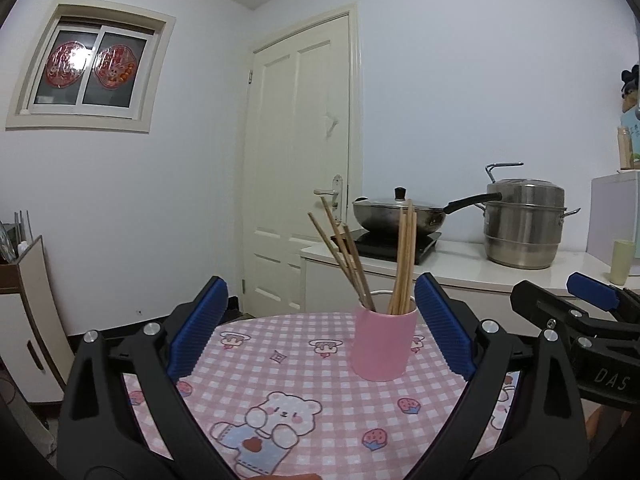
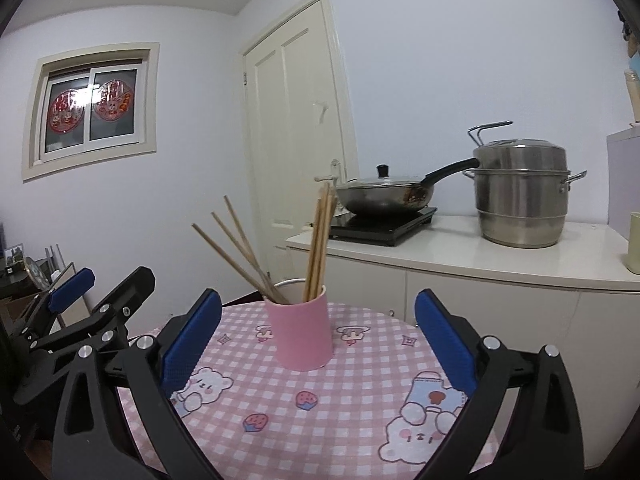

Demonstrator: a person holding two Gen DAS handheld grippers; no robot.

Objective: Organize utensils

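Note:
A pink cup (image 1: 383, 345) stands upright on the round table with the pink checked cloth (image 1: 288, 384); it also shows in the right wrist view (image 2: 301, 333). Several wooden chopsticks (image 1: 404, 256) stand in the cup, some leaning left, some upright; they show in the right wrist view too (image 2: 316, 248). My left gripper (image 1: 320, 328) is open and empty, above the table short of the cup. My right gripper (image 2: 318, 340) is open and empty, also short of the cup. The right gripper shows at the right edge of the left view (image 1: 576, 312).
A white counter (image 2: 460, 256) stands behind the table with a lidded wok (image 2: 384, 196) on an induction hob and a steel steamer pot (image 2: 520, 192). A cream door (image 1: 300, 160) is behind. A low cabinet (image 1: 28, 300) stands at left.

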